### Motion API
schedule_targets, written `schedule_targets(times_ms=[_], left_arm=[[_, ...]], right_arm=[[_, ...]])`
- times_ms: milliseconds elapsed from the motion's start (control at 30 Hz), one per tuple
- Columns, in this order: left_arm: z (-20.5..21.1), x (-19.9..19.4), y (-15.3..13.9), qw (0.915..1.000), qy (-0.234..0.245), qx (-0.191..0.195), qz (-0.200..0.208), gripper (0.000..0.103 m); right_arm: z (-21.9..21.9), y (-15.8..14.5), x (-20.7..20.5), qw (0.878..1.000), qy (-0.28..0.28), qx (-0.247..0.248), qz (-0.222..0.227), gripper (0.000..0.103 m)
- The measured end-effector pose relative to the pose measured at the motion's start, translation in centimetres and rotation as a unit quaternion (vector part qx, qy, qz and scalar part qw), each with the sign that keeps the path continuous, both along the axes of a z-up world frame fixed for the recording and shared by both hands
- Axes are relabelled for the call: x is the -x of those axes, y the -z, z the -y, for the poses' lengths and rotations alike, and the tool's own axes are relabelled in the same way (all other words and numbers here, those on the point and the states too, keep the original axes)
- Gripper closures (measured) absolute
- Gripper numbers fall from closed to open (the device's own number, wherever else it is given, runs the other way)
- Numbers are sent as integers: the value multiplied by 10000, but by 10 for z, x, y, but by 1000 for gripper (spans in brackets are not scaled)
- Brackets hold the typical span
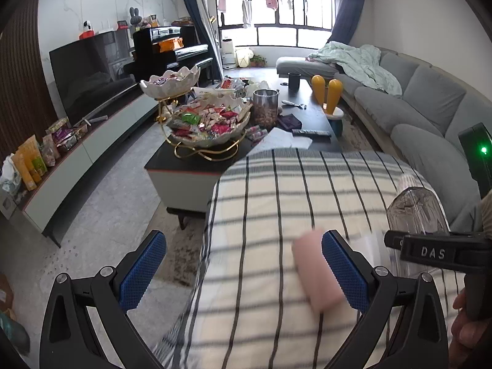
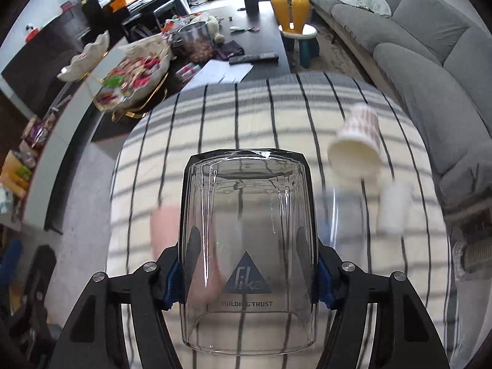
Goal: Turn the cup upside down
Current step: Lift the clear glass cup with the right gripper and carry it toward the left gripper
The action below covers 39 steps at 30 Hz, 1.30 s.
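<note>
Holding: your right gripper (image 2: 249, 279) has its fingers (image 2: 173, 283) closed on the sides of the clear glass cup (image 2: 247, 246), which fills the middle of the right wrist view.
Cup position: you have the clear glass cup above the striped cloth (image 2: 276, 117) on the desk; its printed logo reads upright, but you cannot tell from the pictures which end is the mouth.
Cup from the left: your left wrist view shows the same clear glass cup (image 1: 415, 212) at the far right, standing up out of the right gripper (image 1: 430, 250), with your right hand (image 1: 470, 323) below it.
Left gripper: your left gripper (image 1: 243, 272) is spread wide and holds nothing; its blue-padded fingers (image 1: 141, 272) sit low over the near left edge of the striped cloth (image 1: 292, 200).
Pink cup: a blurred pink cup (image 1: 316, 269) lies on the cloth just beside your left gripper's right finger.
Other cups: in the right wrist view a striped paper cup (image 2: 358, 141) lies tilted with its open mouth toward you, far right of the glass; a white cup (image 2: 395, 207) blurs nearer, on the right.
Beyond: a coffee table (image 1: 310, 113) with a candy bowl (image 1: 209, 126) stands far left, a grey sofa (image 1: 430, 104) along the right.
</note>
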<state>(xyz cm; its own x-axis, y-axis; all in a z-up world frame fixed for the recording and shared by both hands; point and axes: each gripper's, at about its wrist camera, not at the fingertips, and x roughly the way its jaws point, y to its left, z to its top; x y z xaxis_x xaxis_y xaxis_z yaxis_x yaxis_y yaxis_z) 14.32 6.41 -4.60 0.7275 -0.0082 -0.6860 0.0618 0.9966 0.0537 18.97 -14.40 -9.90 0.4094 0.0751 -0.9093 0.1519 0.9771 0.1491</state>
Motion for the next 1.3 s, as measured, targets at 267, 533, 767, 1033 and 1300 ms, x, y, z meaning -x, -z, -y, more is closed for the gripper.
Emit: schedule_targets(times_ms=[267,533,767,1033,1300], left_arm=[[-10,72,17,9999,51,-18,-105,0],[-20,110,44,9994,133,-11,-305,0],[-26,120,56,9991,118,35,-415,0],[-27,121,60,9987,76,96,-487,0],[-19,126,53,9989,115,-5,-444,0]], right_arm=[[-18,31,83,9993,-134,-62,-333,36],[-36,74,116,9972,-198,7,-725,36],[-43,95,116,9948,-222,113,-986,36],[-41,105,115,9940,-162,49,-1083,36],[-32,82,127,9967,-195,-212,-758,22]])
